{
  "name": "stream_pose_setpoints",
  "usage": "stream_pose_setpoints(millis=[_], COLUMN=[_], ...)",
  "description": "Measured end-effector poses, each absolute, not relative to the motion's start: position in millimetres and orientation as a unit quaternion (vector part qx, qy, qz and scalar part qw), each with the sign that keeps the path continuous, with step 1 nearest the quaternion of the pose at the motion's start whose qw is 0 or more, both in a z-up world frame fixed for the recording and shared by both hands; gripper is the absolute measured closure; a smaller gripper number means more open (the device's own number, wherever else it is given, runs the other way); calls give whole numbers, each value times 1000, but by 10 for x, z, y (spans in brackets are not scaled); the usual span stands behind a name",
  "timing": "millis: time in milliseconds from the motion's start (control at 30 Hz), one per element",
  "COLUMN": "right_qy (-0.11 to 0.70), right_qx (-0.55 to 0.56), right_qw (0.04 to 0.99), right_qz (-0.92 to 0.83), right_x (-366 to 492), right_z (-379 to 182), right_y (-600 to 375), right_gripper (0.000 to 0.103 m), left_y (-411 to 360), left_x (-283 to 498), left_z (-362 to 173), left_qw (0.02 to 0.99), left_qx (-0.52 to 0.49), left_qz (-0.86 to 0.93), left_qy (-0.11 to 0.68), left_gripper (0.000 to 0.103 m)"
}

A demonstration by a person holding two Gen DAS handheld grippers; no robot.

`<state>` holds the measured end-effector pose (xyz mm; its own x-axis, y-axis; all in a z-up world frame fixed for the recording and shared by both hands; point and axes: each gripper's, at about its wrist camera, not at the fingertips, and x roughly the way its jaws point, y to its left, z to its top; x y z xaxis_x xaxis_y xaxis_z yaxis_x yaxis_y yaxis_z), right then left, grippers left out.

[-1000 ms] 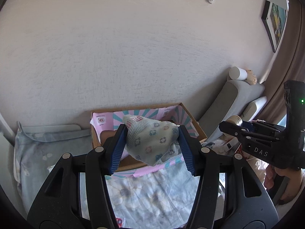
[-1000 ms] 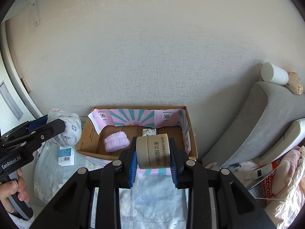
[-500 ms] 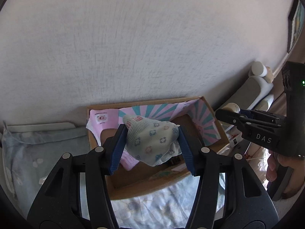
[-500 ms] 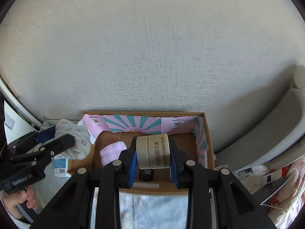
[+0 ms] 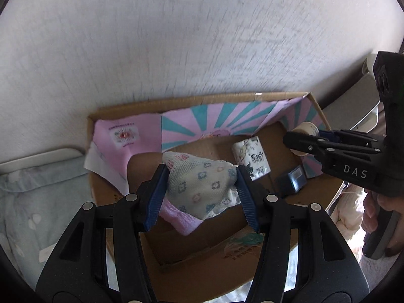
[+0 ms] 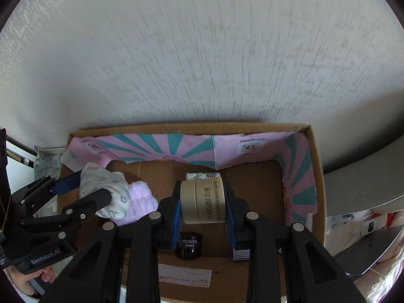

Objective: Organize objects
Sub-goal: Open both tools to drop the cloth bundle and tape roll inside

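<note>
My left gripper (image 5: 202, 192) is shut on a pale patterned sock (image 5: 202, 186) and holds it over the left part of an open cardboard box (image 5: 202, 101), just above a pink fuzzy sock (image 5: 181, 219). It also shows in the right wrist view (image 6: 83, 189) with the sock (image 6: 108, 192). My right gripper (image 6: 203, 209) is shut on a beige round jar (image 6: 203, 200) over the box's (image 6: 315, 176) middle. In the left wrist view the right gripper (image 5: 300, 141) reaches in from the right.
Inside the box lie a white printed packet (image 5: 251, 157), a small dark box (image 5: 293, 180), a black jar (image 6: 189, 245) and the pink sock (image 6: 141, 199). A pink and teal paper lining (image 6: 176, 146) stands along the box walls. A wall is right behind the box. A grey cushion (image 6: 361, 189) is on the right.
Both grippers have moved forward and down over the box, still holding the sock and the jar. The box now fills the lower half of both views.
</note>
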<state>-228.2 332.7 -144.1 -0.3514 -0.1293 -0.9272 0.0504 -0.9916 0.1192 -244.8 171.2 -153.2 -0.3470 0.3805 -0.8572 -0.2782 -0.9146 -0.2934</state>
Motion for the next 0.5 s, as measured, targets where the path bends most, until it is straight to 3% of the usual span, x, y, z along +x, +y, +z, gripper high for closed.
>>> stream_pose_setpoints(millis=[200,233,267,300,333,400,500], right_qy=[-36,-38,-40,-44,-49,-60,-71], right_qx=[576,579,584,587,591,593,596], right_qw=[60,59,55,51,48,44,34], right_qz=[-814,-812,-809,-807,-804,-802,-799], right_x=[-2294,-2298,-2306,-2307,-2328,-2329,-2308], right_z=[-1475,-1482,-1498,-1509,-1532,-1558,-1587], right_y=[3374,3380,3394,3411,3446,3505,3582], right_gripper=[76,76,75,62,37,11,7], left_y=[1793,1800,1793,1797,1794,1786,1807], left_x=[-2460,-2458,-2458,-2460,-2454,-2441,-2422], left_z=[-1542,-1534,-1517,-1517,-1512,-1522,-1572], left_qw=[195,188,179,174,175,181,181], left_qx=[-541,-542,-543,-545,-544,-542,-548], left_qz=[817,819,820,820,821,820,816], left_qy=[-32,-27,-22,-20,-23,-34,-35], left_gripper=[50,42,24,9,0,0,0])
